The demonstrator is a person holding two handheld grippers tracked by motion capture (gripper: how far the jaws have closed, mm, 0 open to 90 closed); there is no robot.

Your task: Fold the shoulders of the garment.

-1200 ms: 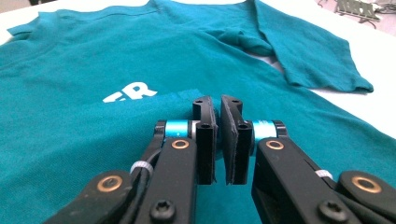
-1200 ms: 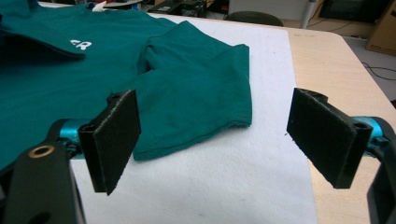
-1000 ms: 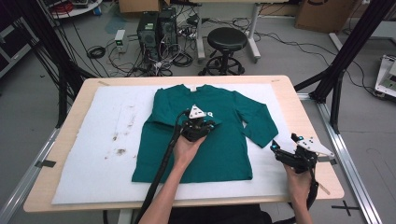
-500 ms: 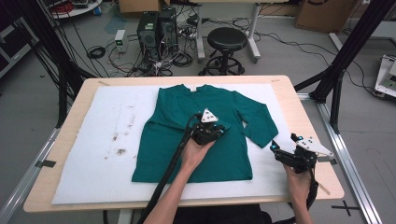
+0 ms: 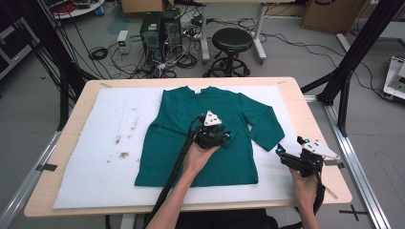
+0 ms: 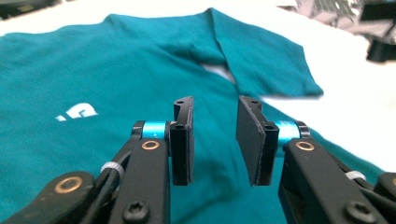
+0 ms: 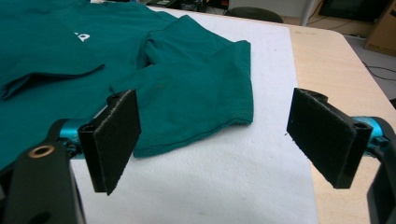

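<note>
A teal shirt [image 5: 162, 143] lies flat on the white mat [image 5: 95, 157], collar at the far side. My left gripper [image 5: 226, 138] hovers low over the shirt's chest, pointing toward the right sleeve [image 6: 266, 60]. Its jaws have just been opening; my left gripper [image 6: 215, 109] now stands partly open with only flat cloth beneath the gap. My right gripper [image 5: 289, 146] rests at the mat's right edge, just short of the right sleeve's cuff [image 5: 267, 136]. In its own view my right gripper [image 7: 212, 116] is wide open and the sleeve [image 7: 201, 88] lies just beyond. A flap of cloth [image 7: 51, 70] lies folded over the shirt's body.
Brown stains [image 5: 122, 148] mark the mat left of the shirt. Bare wooden tabletop [image 5: 334, 186] runs along the right, past the mat. Beyond the table stand a black stool [image 5: 232, 43], computer towers [image 5: 160, 28] and floor cables. Black frame posts [image 5: 353, 57] flank the table.
My left gripper has shifted a little to the right across the shirt's chest. The right gripper and the shirt's outline have stayed where they were.
</note>
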